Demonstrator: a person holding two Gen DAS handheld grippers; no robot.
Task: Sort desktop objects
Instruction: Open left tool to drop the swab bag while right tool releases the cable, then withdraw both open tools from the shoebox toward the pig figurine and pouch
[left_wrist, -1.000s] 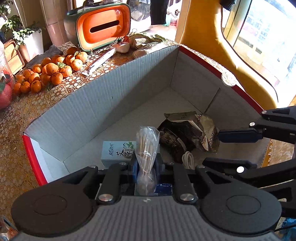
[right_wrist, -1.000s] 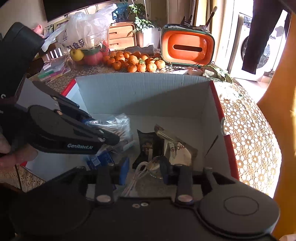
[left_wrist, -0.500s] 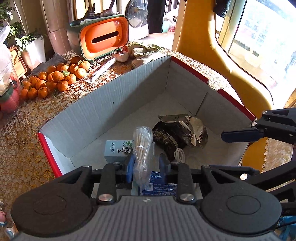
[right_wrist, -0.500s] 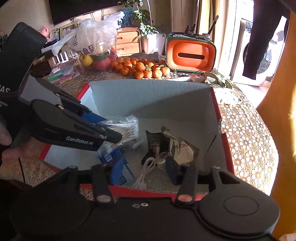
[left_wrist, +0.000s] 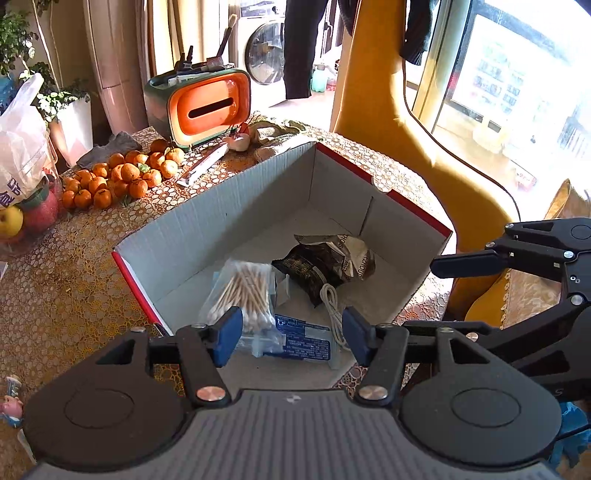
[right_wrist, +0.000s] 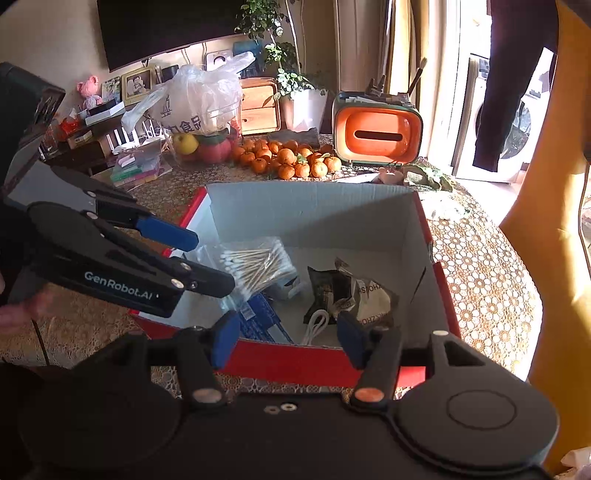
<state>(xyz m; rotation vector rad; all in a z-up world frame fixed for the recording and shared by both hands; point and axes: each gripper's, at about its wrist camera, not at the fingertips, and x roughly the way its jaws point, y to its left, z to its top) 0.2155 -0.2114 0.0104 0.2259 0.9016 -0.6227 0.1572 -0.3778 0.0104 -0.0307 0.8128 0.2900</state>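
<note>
Both claws are hanging over the near edge of the cardboard box (left_wrist: 236, 206), jaws spreading and gripping nothing. The bag of cotton swabs (left_wrist: 245, 291) is lying inside, just ahead of the left gripper (left_wrist: 291, 334); the white cable (right_wrist: 314, 326) is lying before the right gripper (right_wrist: 288, 338).

A lace-covered table (left_wrist: 66, 295) carries a cardboard box (left_wrist: 229, 206), tangerines (left_wrist: 118, 177) and tissue box (left_wrist: 207, 107).

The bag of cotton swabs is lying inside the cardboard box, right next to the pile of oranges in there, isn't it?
Not quite. The bag of cotton swabs does lie inside the cardboard box, but the oranges are outside it, on the table behind the box. The right wrist view shows this.
</note>
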